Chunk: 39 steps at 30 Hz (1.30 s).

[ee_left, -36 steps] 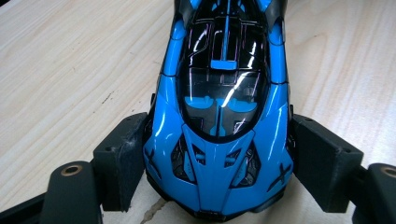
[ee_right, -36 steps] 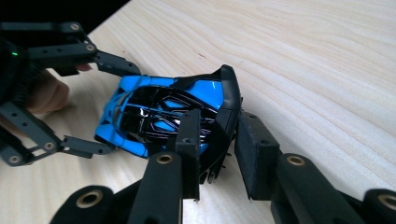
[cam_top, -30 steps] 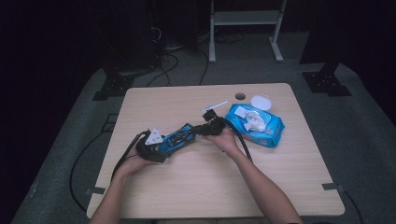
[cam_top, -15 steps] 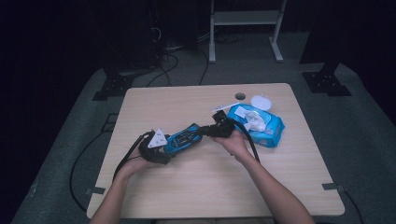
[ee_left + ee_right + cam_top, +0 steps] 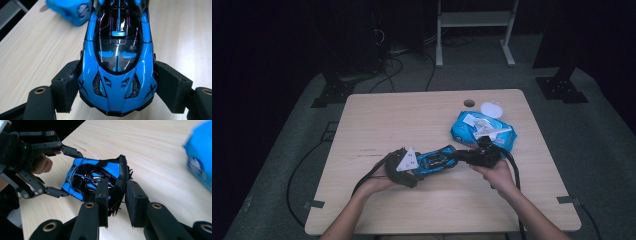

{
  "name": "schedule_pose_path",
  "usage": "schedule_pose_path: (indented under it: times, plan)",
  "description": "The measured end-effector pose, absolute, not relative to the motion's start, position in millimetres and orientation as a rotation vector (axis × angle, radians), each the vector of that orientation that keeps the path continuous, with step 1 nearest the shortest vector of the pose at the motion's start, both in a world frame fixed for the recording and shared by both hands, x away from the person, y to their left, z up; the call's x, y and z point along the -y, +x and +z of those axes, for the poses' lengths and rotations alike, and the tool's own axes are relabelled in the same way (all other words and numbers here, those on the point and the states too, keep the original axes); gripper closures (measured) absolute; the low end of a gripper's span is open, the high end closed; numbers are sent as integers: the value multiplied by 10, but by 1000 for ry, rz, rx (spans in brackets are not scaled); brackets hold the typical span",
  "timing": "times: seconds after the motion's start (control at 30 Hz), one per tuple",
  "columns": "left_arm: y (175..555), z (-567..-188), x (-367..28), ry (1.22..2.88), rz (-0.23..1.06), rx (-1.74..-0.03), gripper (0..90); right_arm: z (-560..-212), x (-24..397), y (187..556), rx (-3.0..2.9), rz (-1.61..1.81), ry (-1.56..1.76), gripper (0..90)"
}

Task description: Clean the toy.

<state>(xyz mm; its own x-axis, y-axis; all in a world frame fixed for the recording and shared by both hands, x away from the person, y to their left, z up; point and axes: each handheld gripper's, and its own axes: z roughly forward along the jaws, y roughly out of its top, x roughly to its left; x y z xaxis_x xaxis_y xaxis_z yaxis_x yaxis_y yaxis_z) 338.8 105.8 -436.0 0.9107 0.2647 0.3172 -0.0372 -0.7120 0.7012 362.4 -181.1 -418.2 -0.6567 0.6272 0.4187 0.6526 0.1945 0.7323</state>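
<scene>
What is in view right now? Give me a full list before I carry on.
toy car: one, blue and black, mid-table, held between both grippers
wipes pack: one, blue with a white flap, right rear of the table
lid: one, white, round, behind the wipes pack
table: one, light wood, with a hole near its far edge
stand: one, white, on the floor beyond the table
left gripper: one, black, clamping the car's nose
right gripper: one, black, clamping the car's rear wing

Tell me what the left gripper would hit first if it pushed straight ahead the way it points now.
The left gripper already holds the front of the blue toy car, so the car comes first. Beyond the car, the right gripper clamps its rear end, and past that probably the blue wipes pack, though depth is hard to judge.
</scene>
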Motion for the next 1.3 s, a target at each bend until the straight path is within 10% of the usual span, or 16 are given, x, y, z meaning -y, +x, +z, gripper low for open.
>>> schedule_pose_path:
  times: [0.7,1.3]
  plan:
    - [3405,-4673,-843,2405,305,-118,253,-4696,2111,3322,2339,-1407,-1394,687]
    - [3430,-4665,-1009,2338,304,-178,154,-4062,2417,3775,2843,-1544,-1535,367]
